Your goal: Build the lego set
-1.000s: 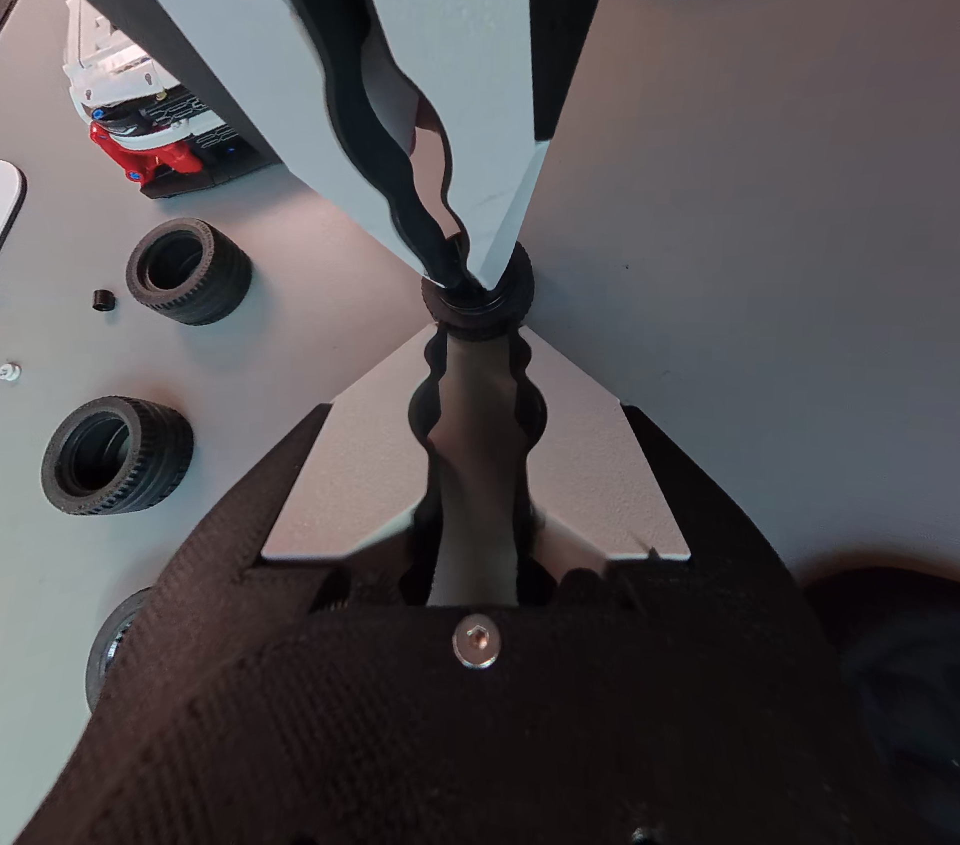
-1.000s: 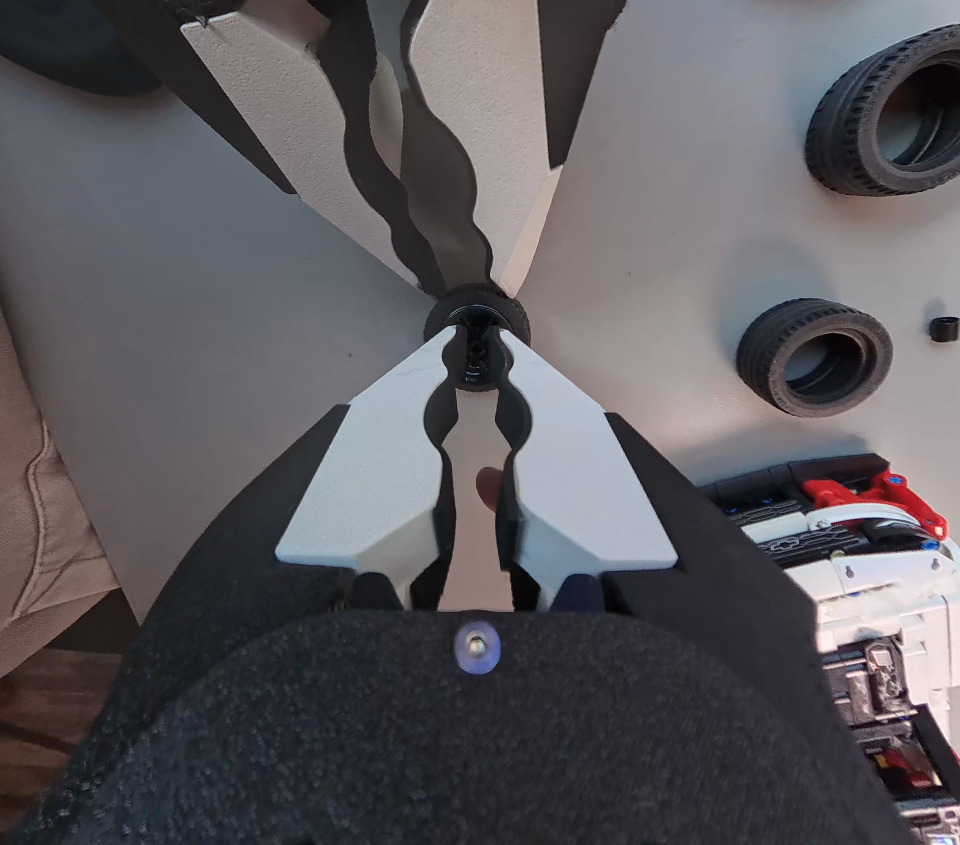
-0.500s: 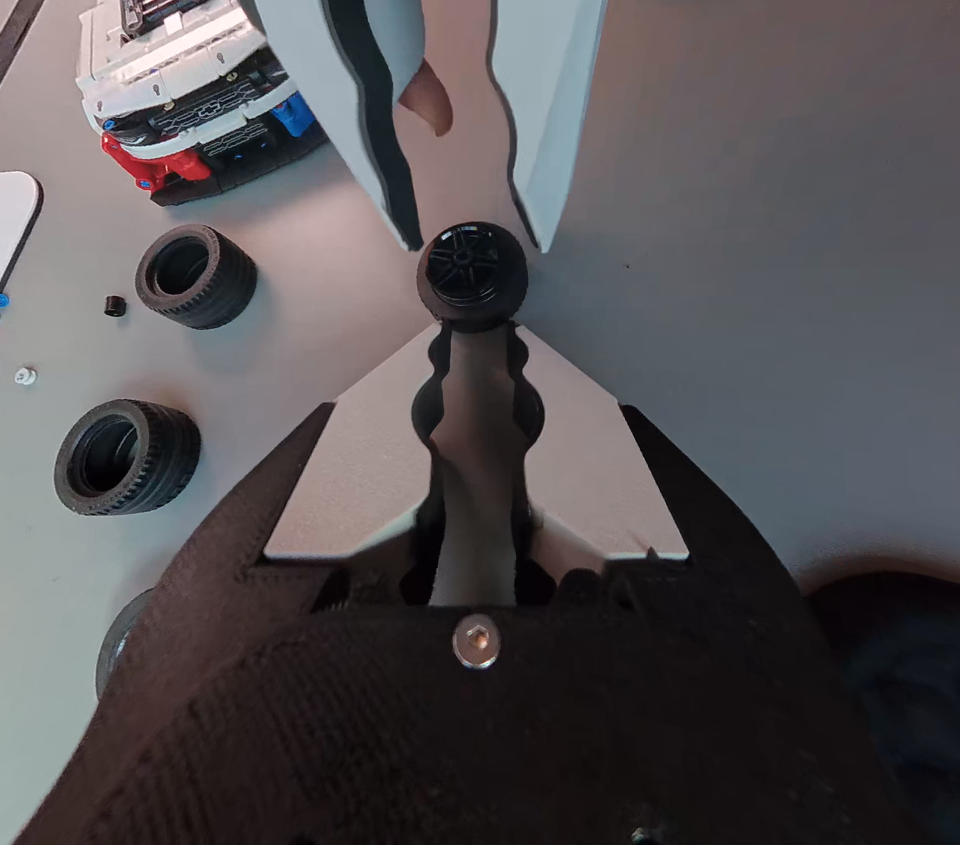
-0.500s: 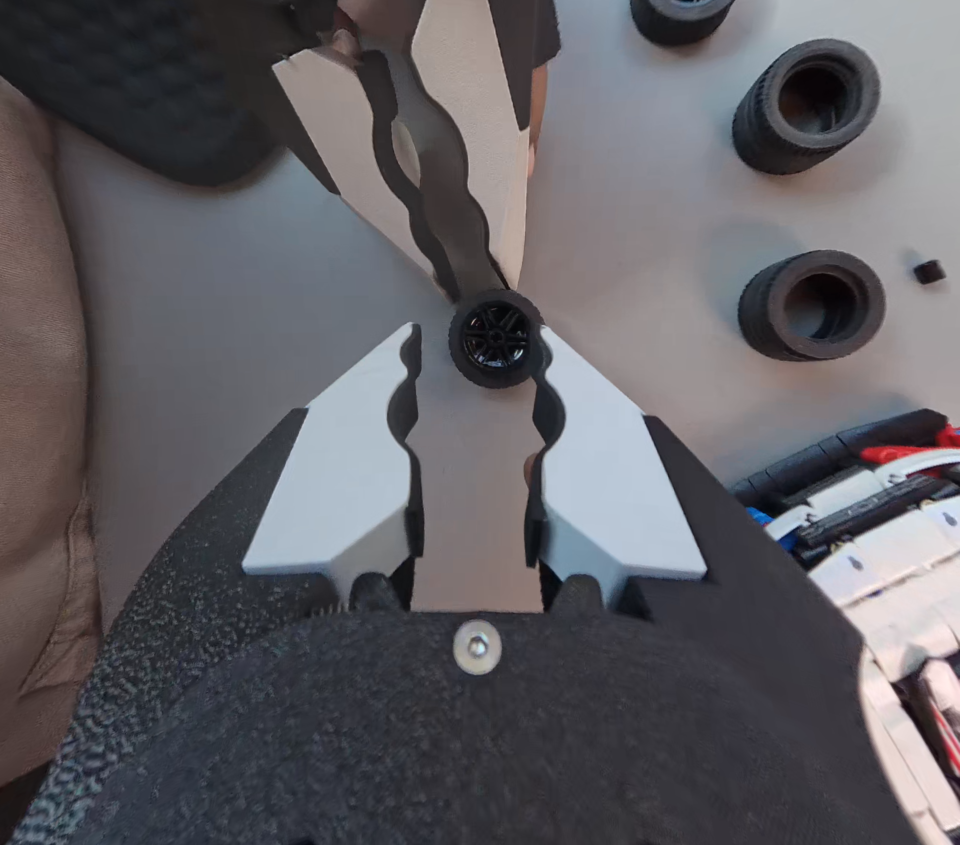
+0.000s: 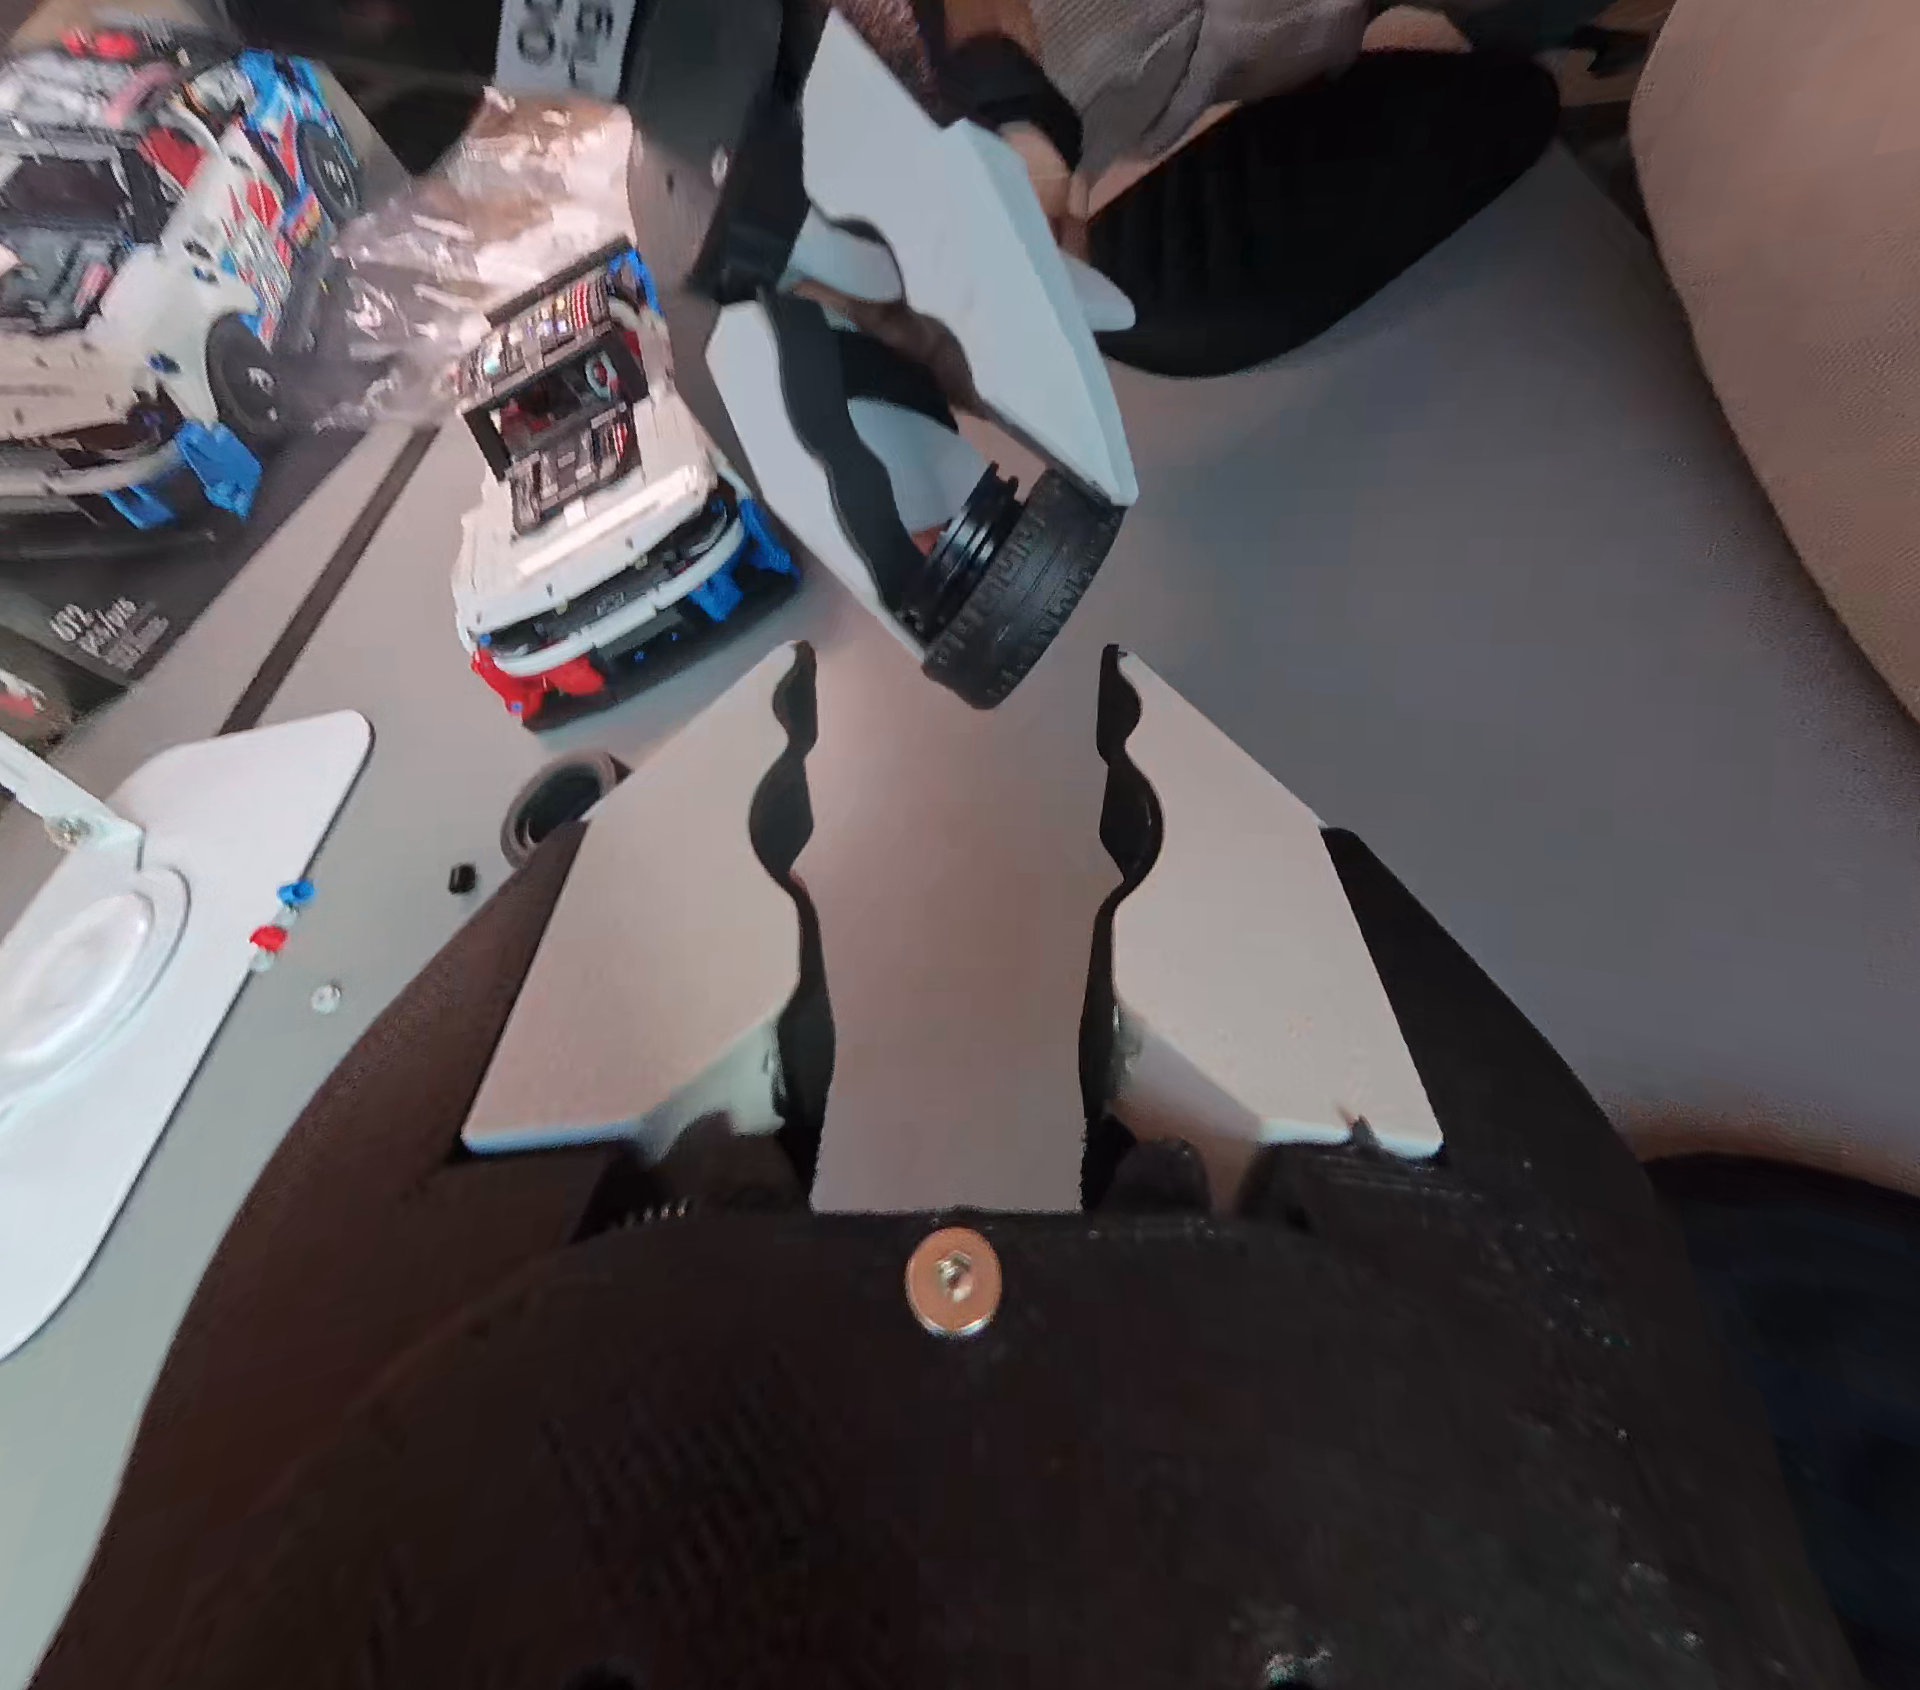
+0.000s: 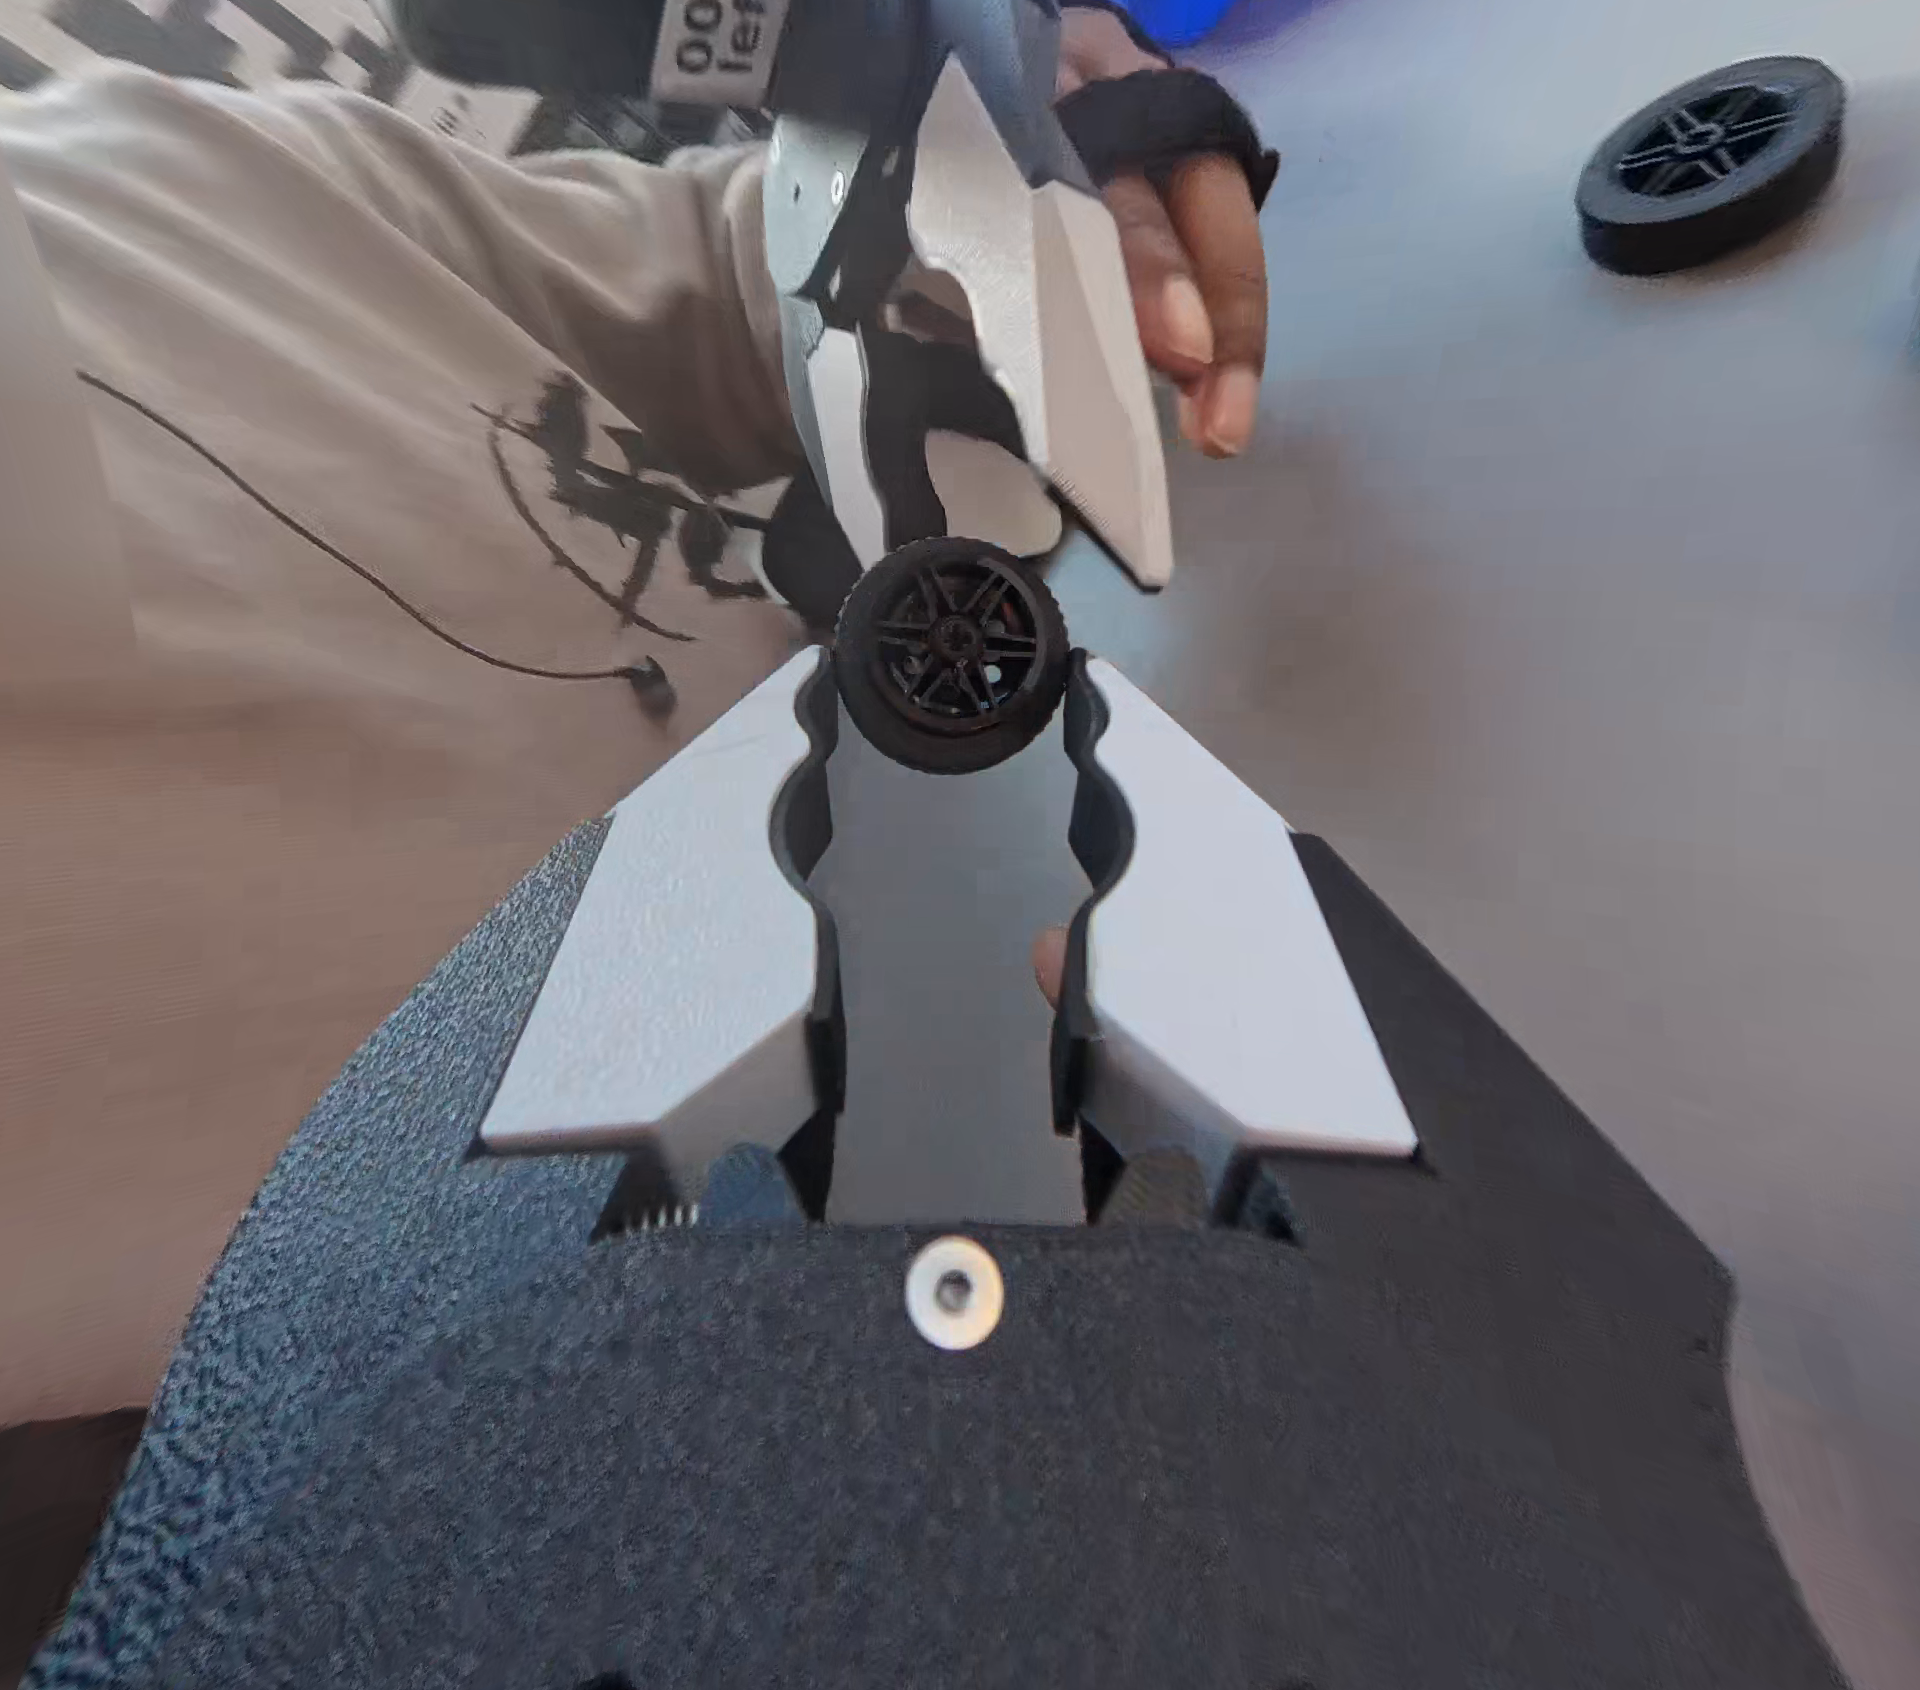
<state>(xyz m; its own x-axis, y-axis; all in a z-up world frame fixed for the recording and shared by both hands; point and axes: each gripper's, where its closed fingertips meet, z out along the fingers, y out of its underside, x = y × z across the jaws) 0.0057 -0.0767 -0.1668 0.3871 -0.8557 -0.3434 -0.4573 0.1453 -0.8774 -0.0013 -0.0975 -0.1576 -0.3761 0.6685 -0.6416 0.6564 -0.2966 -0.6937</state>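
- Right gripper (image 6: 951,669) — white fingers clamped on a small black spoked wheel with rubber tyre (image 6: 951,669), lifted clear of the grey table (image 6: 1558,705).
- Left gripper (image 5: 956,669) — spread wide, empty.
- White toy-brick car with blue and red trim (image 5: 603,518) stands on the table, beyond.

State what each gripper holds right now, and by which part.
The right gripper holds the small black wheel by its tyre tread, one finger on either side. The left gripper is open and holds nothing.

Matt grey table (image 5: 1455,705), glossy plastic wheel (image 6: 951,669) (ribbed rubber tyre).
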